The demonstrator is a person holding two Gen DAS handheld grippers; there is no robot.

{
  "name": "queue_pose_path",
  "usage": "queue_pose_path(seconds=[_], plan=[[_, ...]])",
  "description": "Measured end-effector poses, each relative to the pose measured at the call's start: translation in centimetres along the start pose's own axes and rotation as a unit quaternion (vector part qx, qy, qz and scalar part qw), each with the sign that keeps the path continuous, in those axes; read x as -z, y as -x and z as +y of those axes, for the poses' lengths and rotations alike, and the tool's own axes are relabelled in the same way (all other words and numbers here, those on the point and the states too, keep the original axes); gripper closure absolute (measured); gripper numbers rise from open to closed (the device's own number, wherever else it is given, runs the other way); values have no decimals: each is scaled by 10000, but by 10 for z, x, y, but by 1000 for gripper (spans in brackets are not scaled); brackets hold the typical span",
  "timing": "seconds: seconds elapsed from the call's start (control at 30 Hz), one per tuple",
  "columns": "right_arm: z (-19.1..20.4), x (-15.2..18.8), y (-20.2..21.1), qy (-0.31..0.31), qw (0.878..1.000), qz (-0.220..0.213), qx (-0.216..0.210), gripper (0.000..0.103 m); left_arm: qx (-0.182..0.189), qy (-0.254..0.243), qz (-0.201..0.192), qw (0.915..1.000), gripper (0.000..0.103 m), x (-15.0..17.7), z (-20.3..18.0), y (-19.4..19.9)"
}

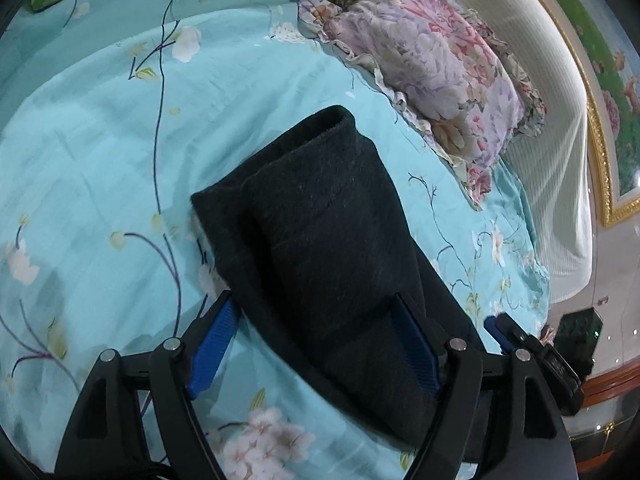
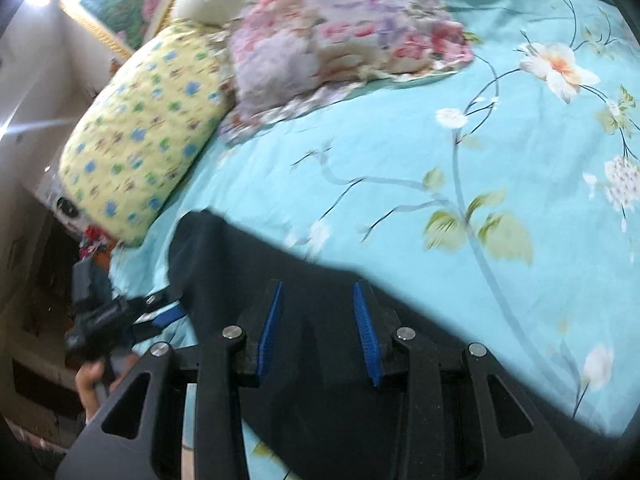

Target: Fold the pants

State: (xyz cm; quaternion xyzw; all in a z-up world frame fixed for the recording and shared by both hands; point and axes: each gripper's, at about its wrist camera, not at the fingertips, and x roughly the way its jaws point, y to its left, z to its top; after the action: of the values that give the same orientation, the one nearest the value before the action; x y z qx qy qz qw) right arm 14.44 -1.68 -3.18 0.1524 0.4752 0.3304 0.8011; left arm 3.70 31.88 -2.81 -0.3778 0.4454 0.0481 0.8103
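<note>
While both tools stand apart, left tool (image 1: 316, 340) and right tool (image 2: 318, 328) straddle fuzzy, dark folded pants (image 1: 320, 220) on the smooth turquoise floral bed (image 1: 100, 160).

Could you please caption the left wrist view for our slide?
Open left gripper straddles folded dark pants on a floral bedsheet.

I see my left gripper (image 1: 316, 344) and right gripper (image 2: 318, 330) are matte black linkages with silver pivot screws, triangular cutouts and ribbed blue pads (image 1: 210, 350) on the fingers.
</note>
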Motion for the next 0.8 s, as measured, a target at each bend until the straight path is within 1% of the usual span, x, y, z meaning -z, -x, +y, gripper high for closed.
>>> queue_pose_path(seconds=[0.1,0.2,0.27,0.33,0.4,0.43,0.47,0.5,0.53,0.57,0.6,0.63,0.67,0.77,0.8], plan=[[-3,-14,-21,81,9997,216,33,65,-46,40,27,10000,24,-3,0,-7],[2,-16,-39,364,9976,533,253,65,-58,30,37,10000,24,-4,1,-11],[10,-8,-48,733,9937,760,375,65,-25,-5,-6,10000,24,-3,3,-13],[16,3,-55,1035,9894,935,405,65,-5,-8,-97,10000,24,-3,4,-15],[22,12,-56,1384,9852,889,474,65,-67,-72,-196,9998,26,-3,2,-17],[22,14,-56,1425,9846,901,469,65,-123,-134,-219,9996,27,-3,-1,-19],[22,13,-56,1424,9846,909,453,66,-213,-256,-265,9991,31,-3,-5,-21],[21,13,-55,1407,9848,923,434,70,-295,-363,-290,9985,35,-2,-8,-22],[20,13,-55,1403,9847,947,414,73,-377,-475,-296,9977,46,-2,-11,-23],[22,14,-54,1424,9844,939,436,79,-323,-560,-318,9974,67,-2,-14,-21],[24,14,-50,1455,9839,921,472,84,-175,-569,-336,9977,82,-2,-14,-18],[27,13,-47,1486,9837,888,494,85,-14,-559,-442,9975,86,-3,-13,-10],[30,13,-44,1527,9833,837,524,87,44,-578,-575,9967,91,-3,-13,-3],[44,4,-31,1764,9799,530,773,89,357,-680,-962,9924,91,-4,-13,26],[49,-2,-31,1840,9781,442,865,91,393,-729,-1077,9907,91,-4,-13,35]])
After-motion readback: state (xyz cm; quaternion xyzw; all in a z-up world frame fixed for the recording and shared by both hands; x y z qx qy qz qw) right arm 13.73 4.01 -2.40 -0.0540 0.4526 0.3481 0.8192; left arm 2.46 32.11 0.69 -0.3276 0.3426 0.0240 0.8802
